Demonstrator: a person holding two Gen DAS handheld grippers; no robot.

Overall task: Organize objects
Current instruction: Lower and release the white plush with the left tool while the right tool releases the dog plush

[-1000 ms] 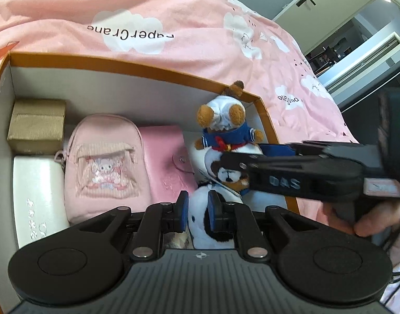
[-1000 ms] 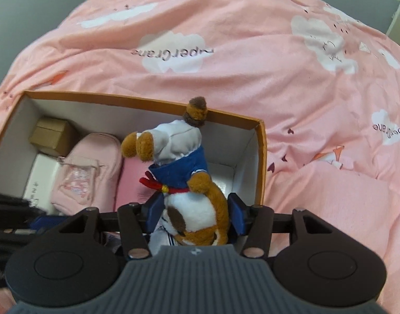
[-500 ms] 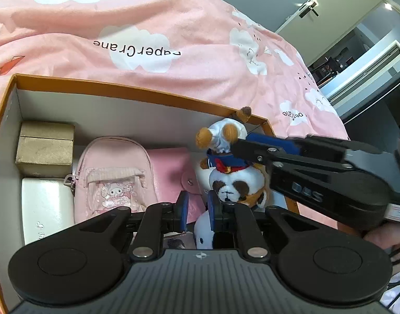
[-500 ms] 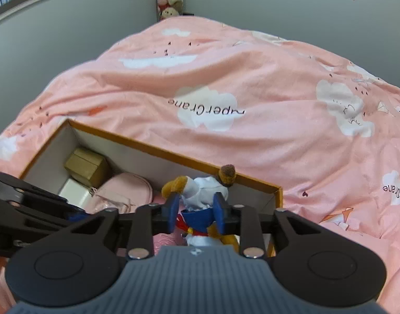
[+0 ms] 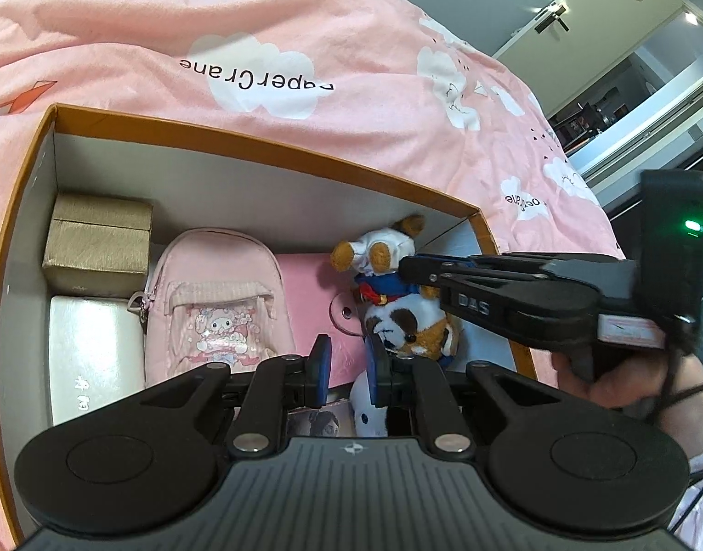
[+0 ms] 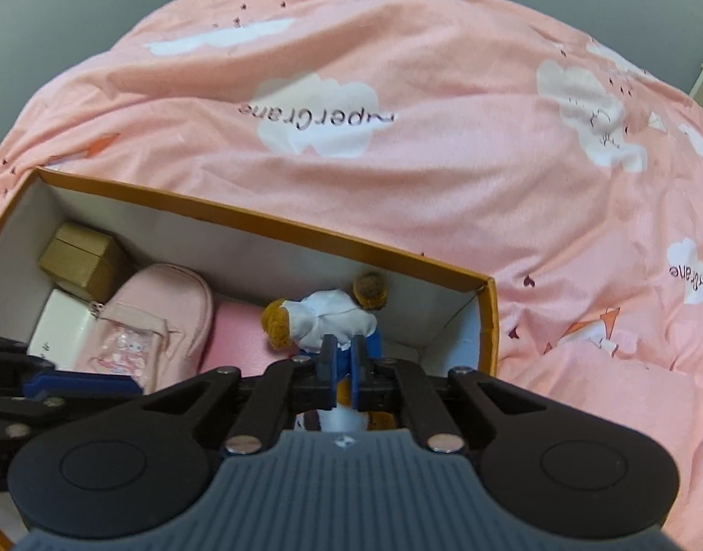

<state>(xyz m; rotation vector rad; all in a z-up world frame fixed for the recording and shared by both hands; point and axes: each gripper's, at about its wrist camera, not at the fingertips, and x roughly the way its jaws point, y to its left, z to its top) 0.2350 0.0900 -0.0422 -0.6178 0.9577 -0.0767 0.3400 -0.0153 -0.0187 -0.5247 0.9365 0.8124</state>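
Observation:
An orange-rimmed cardboard box (image 5: 269,147) lies on a pink bed cover. A plush dog in a blue sailor suit (image 5: 388,275) sits head down in the box's right end, also in the right wrist view (image 6: 333,321). My right gripper (image 6: 344,358) has its jaws nearly closed just above the plush; it shows from the side in the left wrist view (image 5: 425,271). My left gripper (image 5: 347,362) is nearly shut and empty, hovering over the pink wallet (image 5: 305,284) and a white plush (image 5: 365,408).
The box also holds a gold box (image 5: 99,243), a white case (image 5: 94,349) and a pink mini backpack (image 5: 218,303). The pink bed cover (image 6: 397,115) surrounds the box. A doorway (image 5: 627,92) is at the far right.
My right gripper lowered the sailor plush into the box's right end, let it go and narrowed its jaws. My left gripper stayed nearly shut and drew back slightly.

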